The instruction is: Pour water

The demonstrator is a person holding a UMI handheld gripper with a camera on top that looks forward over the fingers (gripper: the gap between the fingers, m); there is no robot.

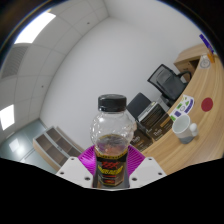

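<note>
Currently jaws [111,172] closed narrow on clear bottle [111,135], black cap, held tilted; white cup [183,126] on table [200,120] beyond.

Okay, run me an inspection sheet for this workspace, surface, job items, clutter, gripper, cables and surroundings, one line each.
Surface: pale table beyond the gripper, seen tilted.
Job's things: clear bottle with a black cap, dark label low on it, held between the jaws; no liquid level can be made out.
Clutter: white cup and a red round item on the table.
Grippers: gripper shut on the bottle, magenta pads against its sides.
Cables: nothing seen.
Surroundings: dark office chairs, white walls, ceiling light panel.
</note>
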